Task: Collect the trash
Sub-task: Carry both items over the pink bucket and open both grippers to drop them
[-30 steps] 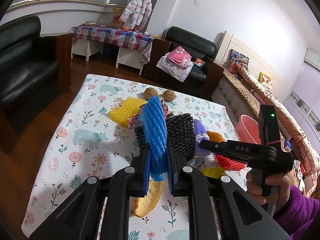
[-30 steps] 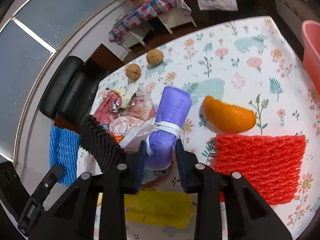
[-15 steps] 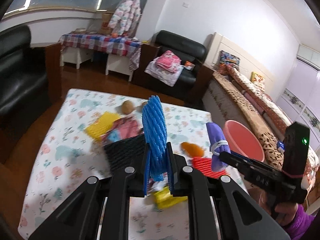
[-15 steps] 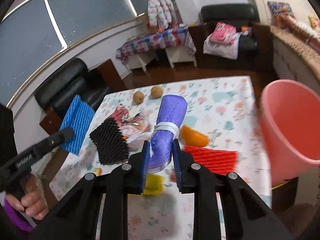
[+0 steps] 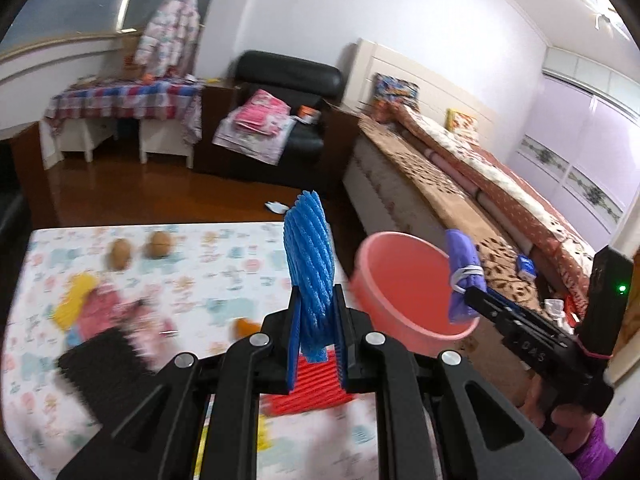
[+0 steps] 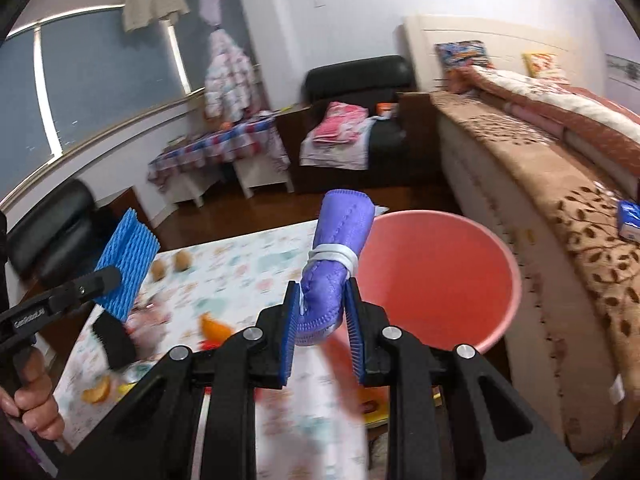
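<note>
1. Left gripper (image 5: pixel 316 344): jaws are clamped on the blue foam net (image 5: pixel 310 276), which stands upright between the pads, most of its length above the fingertips. It hangs over the table (image 5: pixel 224 264); the pink basin (image 5: pixel 394 320) sits ahead and to the right of this gripper, beside the table edge.
2. Below and left of the left gripper, litter lies on the table: black foam net (image 5: pixel 100 364), red foam net (image 5: pixel 308 392), orange peel (image 5: pixel 244 326), yellow foam net (image 5: pixel 72 308), two walnuts (image 5: pixel 138 248). Blurred; finer detail is not readable.
3. Right gripper (image 6: pixel 322 326): jaws are closed on the lower end of the purple rolled cloth (image 6: pixel 338 256), bound by a white band. The roll leans forward, its top over the near-left rim of the basin.
4. Judgement: the step in hand is the drop into the basin. The right gripper should go forward until the whole roll is inside the rim, then open; releasing here risks it tipping back onto the table.
5. Judgement: the left gripper should travel right, clear of the right gripper, and release the light net low inside the basin.
</note>
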Demonstrator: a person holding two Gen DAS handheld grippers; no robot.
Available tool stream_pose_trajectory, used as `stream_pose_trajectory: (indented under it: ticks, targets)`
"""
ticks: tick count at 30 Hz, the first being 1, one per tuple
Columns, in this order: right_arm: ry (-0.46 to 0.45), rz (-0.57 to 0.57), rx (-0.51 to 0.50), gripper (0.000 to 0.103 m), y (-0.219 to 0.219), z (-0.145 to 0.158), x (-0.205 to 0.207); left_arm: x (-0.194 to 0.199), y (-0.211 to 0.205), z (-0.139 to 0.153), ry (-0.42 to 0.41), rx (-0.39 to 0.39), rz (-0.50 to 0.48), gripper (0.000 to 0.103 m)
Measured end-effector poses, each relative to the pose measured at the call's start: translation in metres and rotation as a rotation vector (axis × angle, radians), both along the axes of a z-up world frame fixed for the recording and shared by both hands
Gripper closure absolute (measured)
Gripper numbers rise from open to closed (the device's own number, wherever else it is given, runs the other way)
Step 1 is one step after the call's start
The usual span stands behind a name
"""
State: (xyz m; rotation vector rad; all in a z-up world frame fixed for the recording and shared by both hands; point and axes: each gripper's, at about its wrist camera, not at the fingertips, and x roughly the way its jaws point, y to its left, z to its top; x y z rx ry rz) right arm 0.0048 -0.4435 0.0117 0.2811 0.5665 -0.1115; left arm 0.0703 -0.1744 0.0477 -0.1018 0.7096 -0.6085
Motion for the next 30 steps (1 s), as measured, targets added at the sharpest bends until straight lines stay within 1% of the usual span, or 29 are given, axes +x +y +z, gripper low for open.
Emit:
stream_pose_trajectory:
  ticks: [3, 7, 9, 15, 19, 23, 30]
  targets:
    - [-0.002, -0.041, 0.004, 0.08, -0.023, -0.007, 0.003, 0.006, -0.037, 0.003, 0.004, -0.008, -0.052, 0.09]
    - [0.027, -0.064, 0.029, 0.08, -0.041, -0.023, 0.012, 0.01, -0.083, 0.003, -0.006, 0.003, -0.12, 0.09]
    - [0.042, -0.074, 0.041, 0.08, -0.049, -0.029, 0.019, 0.013, -0.102, 0.0, -0.004, 0.008, -0.143, 0.09]
    - [0.048, -0.095, 0.042, 0.08, -0.061, -0.039, 0.026, 0.03, -0.155, -0.017, 0.019, 0.046, -0.189, 0.09]
    - [0.062, -0.098, 0.041, 0.08, -0.065, -0.045, 0.033, 0.04, -0.174, -0.032, 0.035, 0.069, -0.194, 0.09]
    - [0.082, -0.099, 0.025, 0.08, -0.069, -0.052, 0.041, 0.051, -0.184, -0.047, 0.06, 0.086, -0.191, 0.09]
    - [0.146, -0.085, 0.033, 0.079, -0.071, -0.071, 0.058, 0.066, -0.193, -0.07, 0.103, 0.112, -0.186, 0.09]
